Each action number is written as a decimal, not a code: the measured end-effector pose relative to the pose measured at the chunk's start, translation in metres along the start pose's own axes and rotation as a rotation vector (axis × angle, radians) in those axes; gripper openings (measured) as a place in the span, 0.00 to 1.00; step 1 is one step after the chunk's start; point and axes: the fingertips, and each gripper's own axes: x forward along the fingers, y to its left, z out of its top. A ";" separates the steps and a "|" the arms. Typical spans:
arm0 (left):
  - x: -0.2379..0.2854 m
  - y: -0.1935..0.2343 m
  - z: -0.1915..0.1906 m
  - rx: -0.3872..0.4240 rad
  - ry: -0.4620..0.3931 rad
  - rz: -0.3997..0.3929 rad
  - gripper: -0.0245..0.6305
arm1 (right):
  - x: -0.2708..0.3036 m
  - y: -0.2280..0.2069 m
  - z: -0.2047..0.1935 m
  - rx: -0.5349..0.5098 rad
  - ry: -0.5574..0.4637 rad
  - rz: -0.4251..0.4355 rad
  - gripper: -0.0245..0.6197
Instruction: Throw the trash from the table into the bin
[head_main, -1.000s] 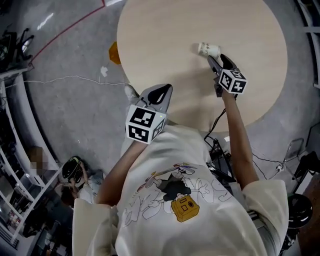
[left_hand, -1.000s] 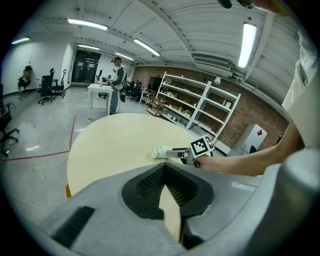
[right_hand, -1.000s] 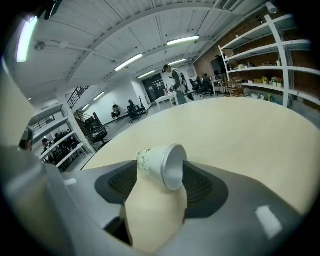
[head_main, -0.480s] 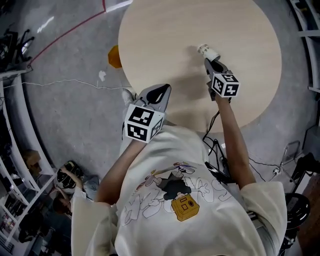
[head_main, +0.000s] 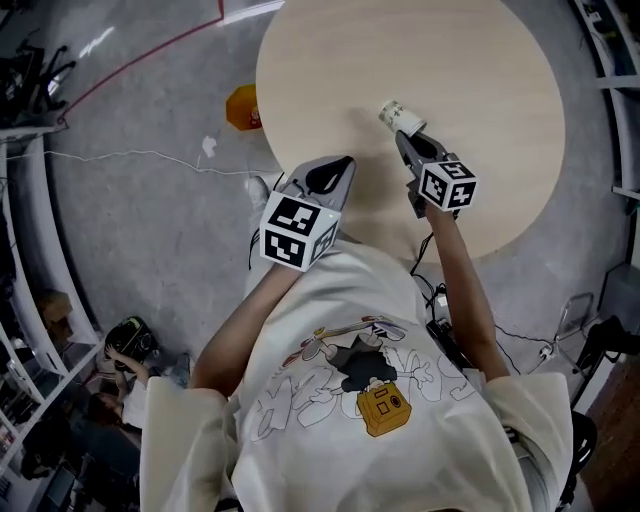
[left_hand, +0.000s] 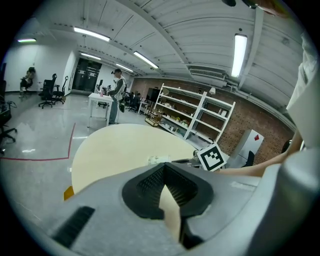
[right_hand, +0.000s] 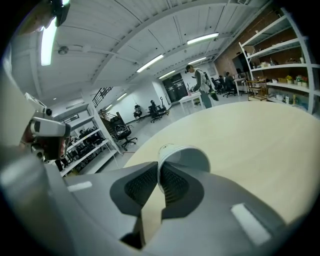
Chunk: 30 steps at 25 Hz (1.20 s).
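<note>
- Right gripper (head_main: 403, 137): jaws pinched on the wall of a white paper cup (head_main: 393, 115), one pad inside the rim and one outside; the cup's open mouth faces back toward the gripper's camera.
- Paper cup: held out beyond the jaw tips, over the round bench (head_main: 480, 80), inside its left edge as the head view shows it.
- Left gripper (head_main: 335, 172): jaws pressed together at the tips with nothing between them, hovering at the bench's near-left edge.
- Orange container (head_main: 243, 107): on the floor just beside the bench's left edge, partly hidden under it; it is probably the bin, though its opening cannot be made out.
- Step in hand, as judged: carrying the cup off the bench toward the bin.
- Doing it well: keep the pinch firm, since a thin wall can buckle or slip. Carry the cup past the left edge, centre it over the bin's mouth, and only then spread the jaws.
</note>
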 end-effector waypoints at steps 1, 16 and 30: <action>-0.004 0.004 0.000 -0.003 -0.005 0.003 0.05 | 0.005 0.009 -0.001 -0.009 0.007 0.013 0.07; -0.068 0.083 0.005 -0.061 -0.085 0.057 0.05 | 0.086 0.136 -0.016 -0.086 0.123 0.172 0.07; -0.147 0.200 -0.018 -0.217 -0.138 0.161 0.05 | 0.165 0.257 -0.018 -0.223 0.276 0.310 0.08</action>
